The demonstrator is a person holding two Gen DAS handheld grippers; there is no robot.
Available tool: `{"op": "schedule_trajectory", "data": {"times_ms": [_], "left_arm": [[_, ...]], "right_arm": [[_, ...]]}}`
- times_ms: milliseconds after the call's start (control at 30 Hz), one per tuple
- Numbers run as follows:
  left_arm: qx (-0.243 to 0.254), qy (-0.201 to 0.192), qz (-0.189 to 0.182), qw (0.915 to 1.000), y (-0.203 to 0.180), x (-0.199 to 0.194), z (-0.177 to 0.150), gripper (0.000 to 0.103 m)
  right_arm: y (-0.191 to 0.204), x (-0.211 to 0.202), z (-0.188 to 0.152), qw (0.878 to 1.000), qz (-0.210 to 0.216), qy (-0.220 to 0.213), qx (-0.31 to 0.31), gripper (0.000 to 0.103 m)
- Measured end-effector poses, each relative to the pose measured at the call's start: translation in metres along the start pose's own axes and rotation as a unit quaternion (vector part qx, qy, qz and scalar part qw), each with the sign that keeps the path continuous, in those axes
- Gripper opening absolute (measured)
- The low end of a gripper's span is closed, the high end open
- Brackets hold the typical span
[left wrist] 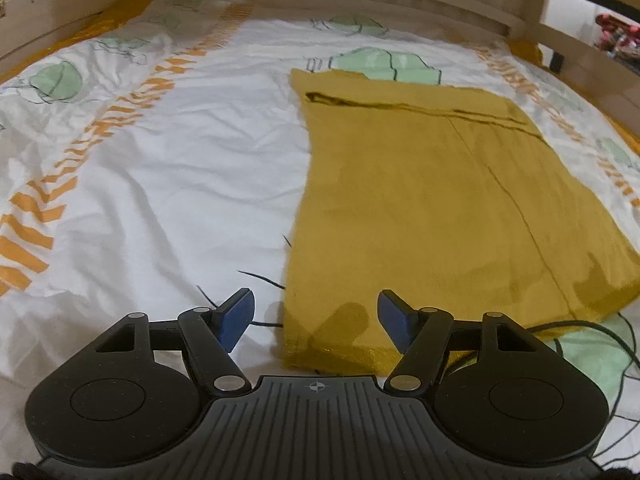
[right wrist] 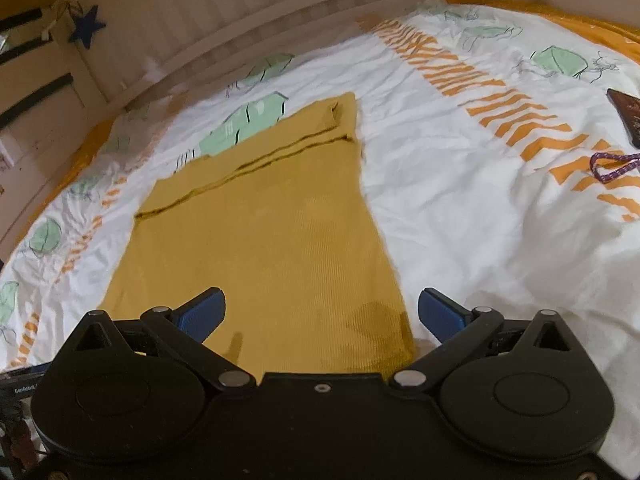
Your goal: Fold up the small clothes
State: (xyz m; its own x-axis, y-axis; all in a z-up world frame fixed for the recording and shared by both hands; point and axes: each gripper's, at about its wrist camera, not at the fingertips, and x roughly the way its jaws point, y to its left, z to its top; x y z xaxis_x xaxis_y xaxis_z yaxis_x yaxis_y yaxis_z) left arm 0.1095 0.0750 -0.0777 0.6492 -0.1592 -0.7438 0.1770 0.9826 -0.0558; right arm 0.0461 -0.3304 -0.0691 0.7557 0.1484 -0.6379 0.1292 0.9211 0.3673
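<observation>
A mustard-yellow knitted garment (left wrist: 432,200) lies flat as a long folded rectangle on the bed, a dark seam line across its far end. In the left wrist view my left gripper (left wrist: 316,316) hovers open over the garment's near left corner, blue pads wide apart, nothing between them. In the right wrist view the same garment (right wrist: 272,240) stretches away, and my right gripper (right wrist: 322,312) stands open above its near right corner, one pad over the cloth and the other over the sheet. Neither gripper touches the cloth.
The bed cover (left wrist: 160,184) is white with orange stripes and green leaf prints. A wooden slatted headboard (right wrist: 248,20) runs along the far side. A dark flat object (right wrist: 628,116) and a purple cord (right wrist: 612,166) lie on the right. A black cable (left wrist: 592,326) trails near the garment.
</observation>
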Motion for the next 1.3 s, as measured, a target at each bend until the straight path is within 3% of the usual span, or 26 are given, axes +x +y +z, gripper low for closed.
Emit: {"op": "schedule_trajectory", "data": {"times_ms": [233, 467, 1000, 1167, 1300], "left_arm": [[-0.016, 0.015, -0.026, 0.9994, 0.002, 0.015, -0.007, 0.067], [-0.018, 0.006, -0.032, 0.9993, 0.001, 0.017, -0.012, 0.067], [-0.046, 0.005, -0.055, 0.9974, 0.010, 0.015, -0.011, 0.066], [-0.063, 0.007, -0.055, 0.9965, 0.014, 0.013, -0.012, 0.048], [-0.080, 0.019, -0.061, 0.9947, 0.018, 0.011, -0.012, 0.040]], "right_arm": [[-0.008, 0.015, -0.005, 1.000, -0.001, 0.025, 0.017, 0.102], [-0.009, 0.037, -0.010, 0.997, -0.012, 0.074, 0.014, 0.102], [-0.016, 0.034, -0.010, 0.997, 0.008, 0.069, 0.038, 0.103], [-0.018, 0.032, -0.010, 0.997, 0.016, 0.068, 0.044, 0.102], [-0.018, 0.029, -0.010, 0.996, 0.022, 0.070, 0.046, 0.102]]}}
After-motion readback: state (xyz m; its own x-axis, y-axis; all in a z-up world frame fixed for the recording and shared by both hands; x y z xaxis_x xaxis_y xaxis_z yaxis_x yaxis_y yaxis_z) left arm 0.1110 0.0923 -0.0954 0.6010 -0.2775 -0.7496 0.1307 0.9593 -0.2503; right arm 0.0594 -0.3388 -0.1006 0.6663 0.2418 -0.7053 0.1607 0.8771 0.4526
